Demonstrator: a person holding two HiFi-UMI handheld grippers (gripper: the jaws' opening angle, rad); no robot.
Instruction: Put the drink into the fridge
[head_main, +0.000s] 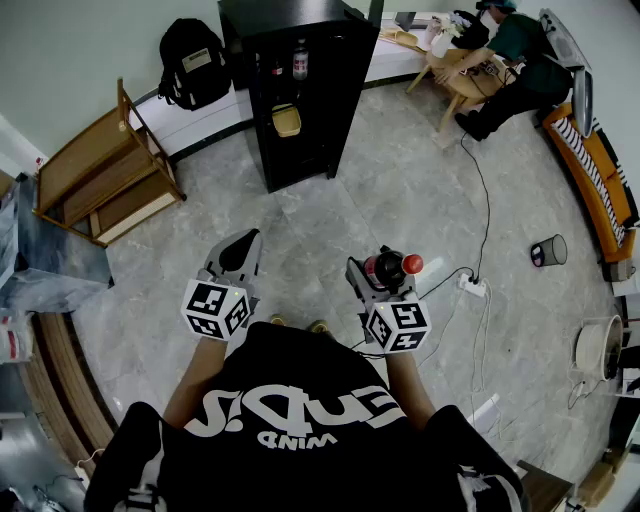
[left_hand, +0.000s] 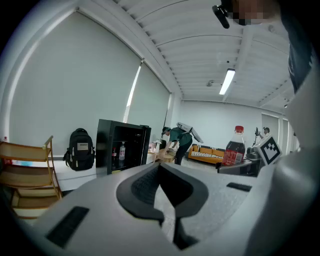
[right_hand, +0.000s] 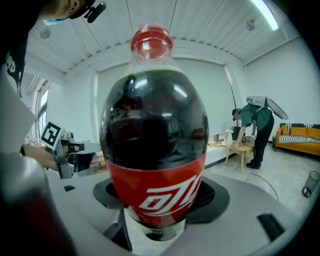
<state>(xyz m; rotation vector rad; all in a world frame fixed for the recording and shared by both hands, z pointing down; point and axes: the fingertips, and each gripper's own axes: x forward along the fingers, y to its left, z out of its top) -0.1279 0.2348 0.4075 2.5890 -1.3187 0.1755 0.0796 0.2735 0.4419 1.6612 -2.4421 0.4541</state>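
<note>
The left tongs (head_main: 240, 252) are closed on nothing, probably kept free for the fridge door. Ahead and well apart stands the black fridge (head_main: 335, 90), its inside showing: a clear bottle (head_main: 299, 62) on an upper shelf, something yellow (head_main: 286, 120) lower down. The right tongs (head_main: 381, 280) clamp the cola bottle (right_hand: 152, 130) at its red label, cap up, likely so it goes in standing.

fridge (head_main: 300, 95): ahead | backpack (head_main: 193, 62): left of fridge | shelf rack (head_main: 105, 172): further left | drink bottle (head_main: 386, 268): between right gripper (head_main: 380, 282) jaws
</note>
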